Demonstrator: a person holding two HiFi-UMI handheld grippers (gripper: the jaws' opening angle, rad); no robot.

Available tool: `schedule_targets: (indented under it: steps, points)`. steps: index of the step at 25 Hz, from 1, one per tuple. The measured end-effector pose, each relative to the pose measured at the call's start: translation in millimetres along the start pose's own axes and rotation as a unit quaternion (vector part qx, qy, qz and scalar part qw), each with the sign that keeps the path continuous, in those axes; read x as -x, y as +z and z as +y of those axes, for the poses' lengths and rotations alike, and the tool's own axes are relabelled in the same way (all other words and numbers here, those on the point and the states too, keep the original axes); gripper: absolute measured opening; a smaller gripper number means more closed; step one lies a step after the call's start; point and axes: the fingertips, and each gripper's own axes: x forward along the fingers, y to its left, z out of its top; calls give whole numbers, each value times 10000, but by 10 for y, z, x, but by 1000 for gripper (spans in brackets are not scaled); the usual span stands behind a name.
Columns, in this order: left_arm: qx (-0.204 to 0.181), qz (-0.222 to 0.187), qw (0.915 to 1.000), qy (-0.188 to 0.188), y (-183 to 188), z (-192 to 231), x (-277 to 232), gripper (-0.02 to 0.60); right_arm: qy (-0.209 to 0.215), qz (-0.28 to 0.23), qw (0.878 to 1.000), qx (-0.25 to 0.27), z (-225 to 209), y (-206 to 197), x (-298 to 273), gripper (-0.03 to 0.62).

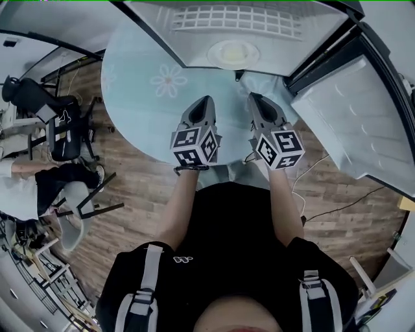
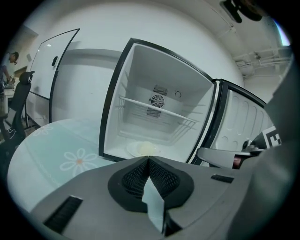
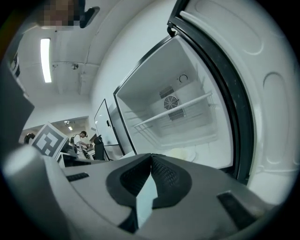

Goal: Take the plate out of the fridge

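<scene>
A small white fridge point(image 1: 194, 39) stands on the round table with its door point(image 1: 350, 123) swung open to the right. A pale round plate point(image 1: 232, 52) lies on the fridge floor under a wire shelf point(image 1: 237, 19); the same plate point(image 2: 143, 149) shows in the left gripper view, and the plate point(image 3: 185, 153) in the right gripper view. My left gripper point(image 1: 206, 99) and right gripper point(image 1: 254, 96) hover side by side over the table, short of the fridge opening. Both are shut with nothing between the jaws.
The round table point(image 1: 142, 104) has a light blue cloth with flower prints. Office chairs point(image 1: 61, 123) and a seated person point(image 1: 26, 185) are at the left. A cable point(image 1: 343, 207) runs over the wood floor at the right. The open door borders the right gripper.
</scene>
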Motion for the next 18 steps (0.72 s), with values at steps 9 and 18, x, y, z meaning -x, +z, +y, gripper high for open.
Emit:
schedule_targets:
  steps: [9, 18]
  points:
    - [59, 165, 9998, -109, -31, 299, -537, 43, -352, 179, 9992, -80, -422, -84, -335, 65]
    - [342, 215, 9991, -113, 78, 548, -1050, 141, -626, 404, 9970, -200, -875, -189, -720, 147]
